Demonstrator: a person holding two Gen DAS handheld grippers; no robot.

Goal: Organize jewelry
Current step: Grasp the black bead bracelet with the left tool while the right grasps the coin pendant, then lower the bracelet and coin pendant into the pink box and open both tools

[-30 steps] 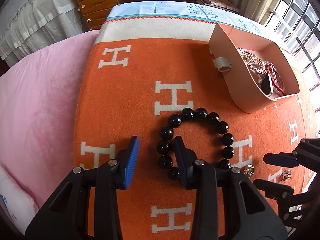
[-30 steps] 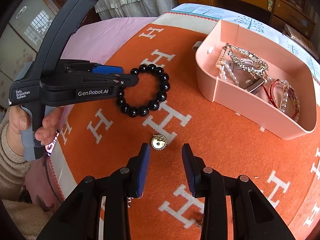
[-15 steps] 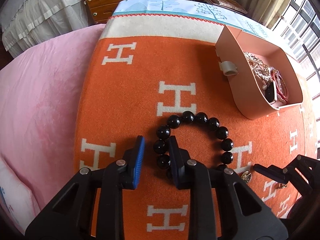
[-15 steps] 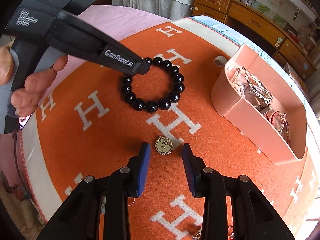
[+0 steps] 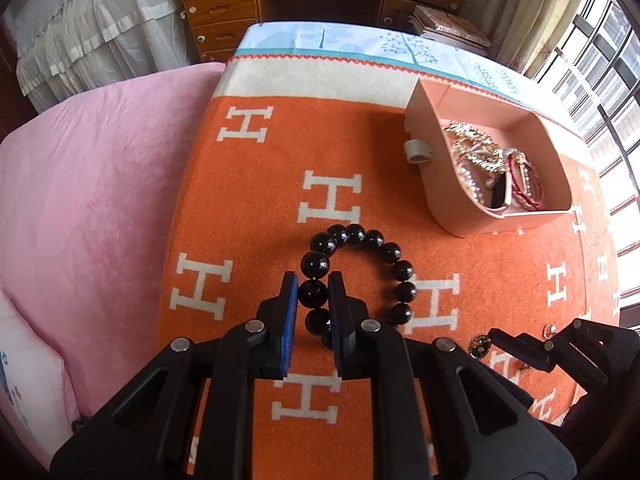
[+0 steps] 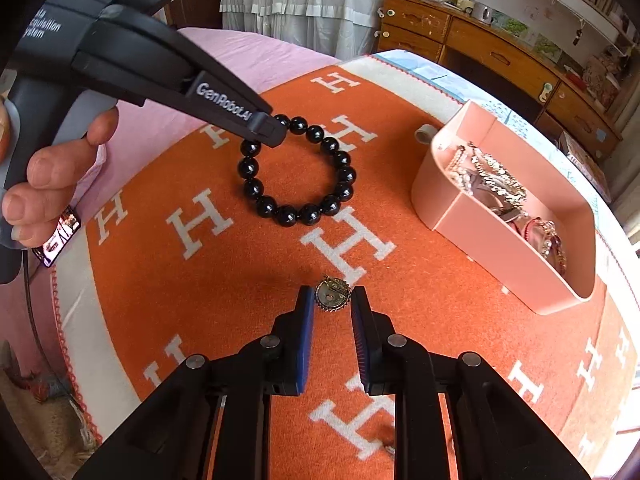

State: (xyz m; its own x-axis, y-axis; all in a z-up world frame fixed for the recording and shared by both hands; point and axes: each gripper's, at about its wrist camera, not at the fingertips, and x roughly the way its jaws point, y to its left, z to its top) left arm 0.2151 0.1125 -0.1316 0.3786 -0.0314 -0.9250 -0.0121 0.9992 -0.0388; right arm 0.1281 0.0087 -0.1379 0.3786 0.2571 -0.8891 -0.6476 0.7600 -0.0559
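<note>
Two pickups are under way on the orange woollen blanket (image 5: 248,200) patterned with white H letters, spread over the bed. The left gripper (image 5: 313,294) is closing, and its blue-lined jaws are already clamped on one bead of the bracelet of large glossy black beads (image 5: 394,256), whose loop trails to the right and far side of the jaws. The right gripper (image 6: 331,300) is also closing, with the small round gold-coloured toothed-edge brooch or pendant (image 6: 333,295) lying between its tips; the pads look close to its rim, but a firm pinch is not evident. The pale pink open-topped plastic organizer box (image 5: 430,184) sits on the far right of the blanket, well apart from both pieces, and already holds a tangle of chains, pearls and red bangles. By my reading, the next move calls for lifting the bracelet clear without the loop snagging, finishing the pinch on the flat gold piece, which may slip on the nap, then carrying both to the box. The right wrist view shows the person's hand (image 6: 52,172) squeezing the left gripper's handle and the whole bracelet loop from the side; the left wrist view shows the bead seated between the jaws, and only the edge of the right gripper at lower right.
</note>
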